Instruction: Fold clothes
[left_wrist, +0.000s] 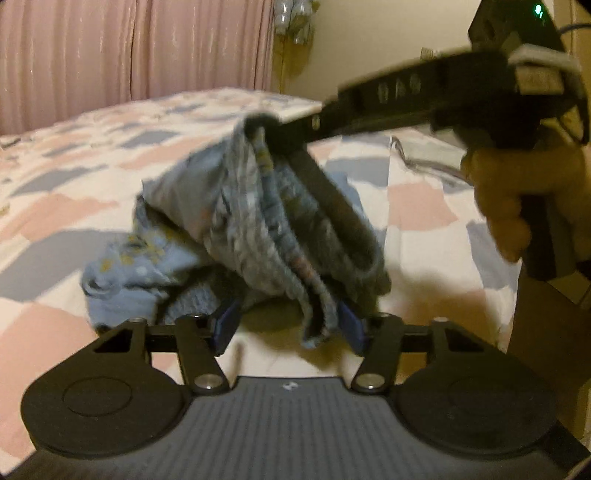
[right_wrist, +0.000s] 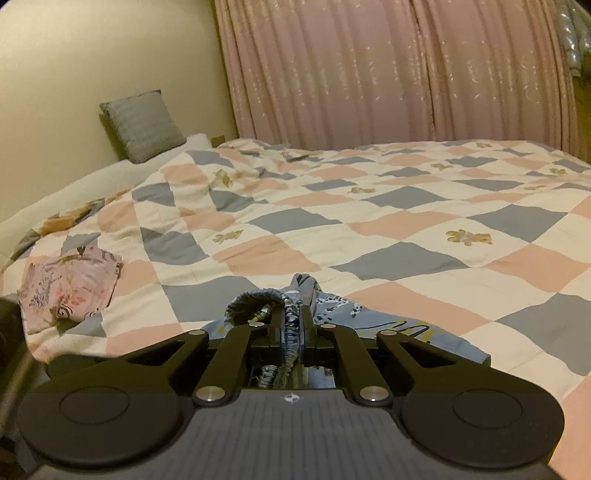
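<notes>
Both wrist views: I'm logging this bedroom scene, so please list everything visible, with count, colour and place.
blue patterned garment: one, blue-grey with small prints, bunched and lifted off the quilt.
pink folded garment: one, pink floral, on the quilt's left side.
checked quilt: one, pink, grey and cream, covering the bed.
cushion: one, grey, against the wall at the bed's head.
curtain: one, pink, behind the bed.
right tongs: one, black, shut on the garment's elastic band.
left tongs: one, black with blue pads, apart, cloth hanging between.
hand: one, gripping the right tongs' handle.
</notes>
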